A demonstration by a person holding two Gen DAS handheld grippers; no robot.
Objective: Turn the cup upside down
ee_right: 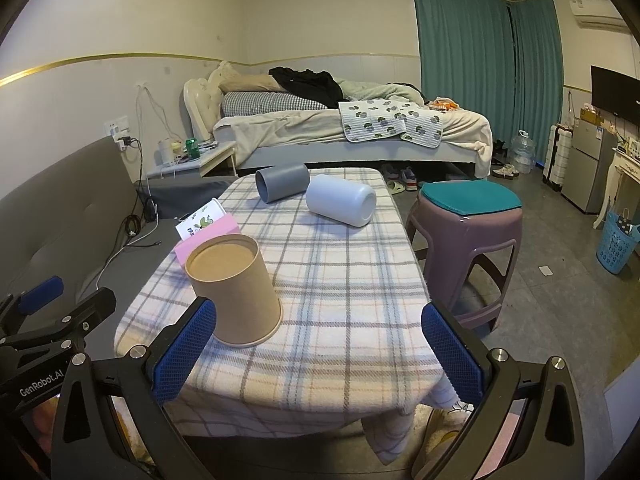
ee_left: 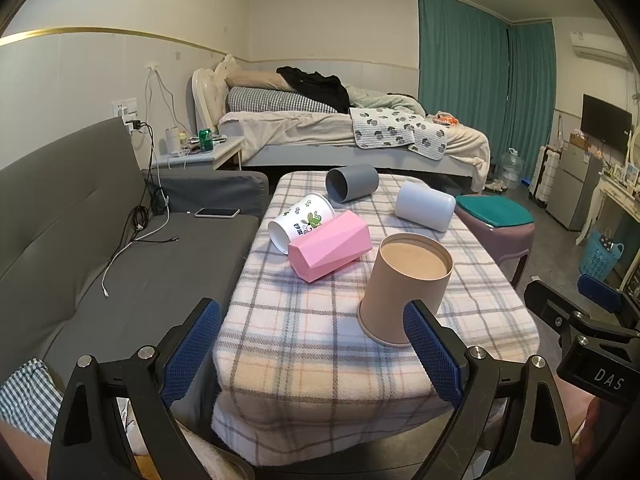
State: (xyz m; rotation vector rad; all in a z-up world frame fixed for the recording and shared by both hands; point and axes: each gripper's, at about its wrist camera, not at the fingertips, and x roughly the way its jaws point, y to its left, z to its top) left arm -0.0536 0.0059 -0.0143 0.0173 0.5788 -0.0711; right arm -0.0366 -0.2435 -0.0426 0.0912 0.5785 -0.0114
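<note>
A tan paper cup (ee_left: 404, 284) stands upside down, rim down, on the plaid-covered table (ee_left: 320, 340); it also shows in the right wrist view (ee_right: 236, 288). A pink faceted cup (ee_left: 330, 246), a white floral cup (ee_left: 300, 220), a dark grey cup (ee_left: 352, 182) and a pale grey cup (ee_left: 426, 206) lie on their sides further back. My left gripper (ee_left: 312, 344) is open and empty at the table's near edge, its right pad just in front of the tan cup. My right gripper (ee_right: 318, 350) is open and empty, its left pad close to the tan cup.
A grey sofa (ee_left: 80, 220) with a phone (ee_left: 217, 212) and cables is to the left. A purple stool (ee_right: 468, 232) with a teal cushion stands right of the table. A bed (ee_left: 340, 132) is behind. The other gripper shows at the frame edge (ee_left: 580, 336).
</note>
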